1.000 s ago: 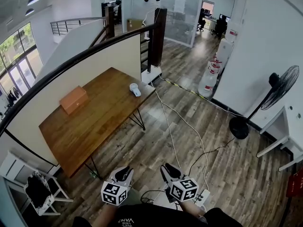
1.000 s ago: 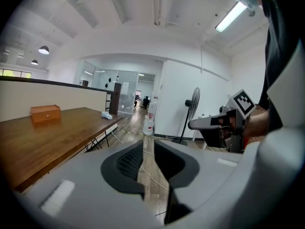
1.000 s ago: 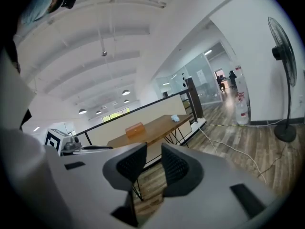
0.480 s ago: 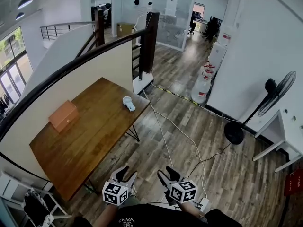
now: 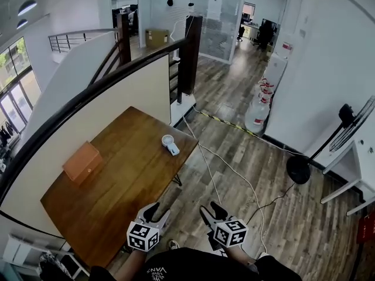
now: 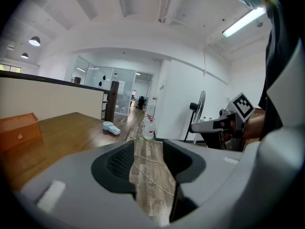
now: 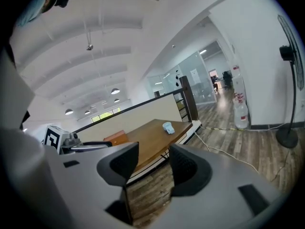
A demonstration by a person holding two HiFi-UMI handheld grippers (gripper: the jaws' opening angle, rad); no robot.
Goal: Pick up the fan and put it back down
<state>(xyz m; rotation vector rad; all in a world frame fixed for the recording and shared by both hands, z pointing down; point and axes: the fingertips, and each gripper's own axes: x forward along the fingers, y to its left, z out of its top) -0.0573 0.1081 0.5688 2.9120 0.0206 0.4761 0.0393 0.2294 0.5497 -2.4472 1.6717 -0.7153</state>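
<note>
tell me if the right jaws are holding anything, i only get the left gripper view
observer: No. The right gripper has its jaws apart, with only floor and the table edge showing between them.
operator: where's the small fan relative to the orange box
observer: Head view: the small fan lies near the table's right-hand corner, the orange box apart by the partition.
operator: and the standing fan, its foot
observer: Its round base sits on the floor by the right wall.
</note>
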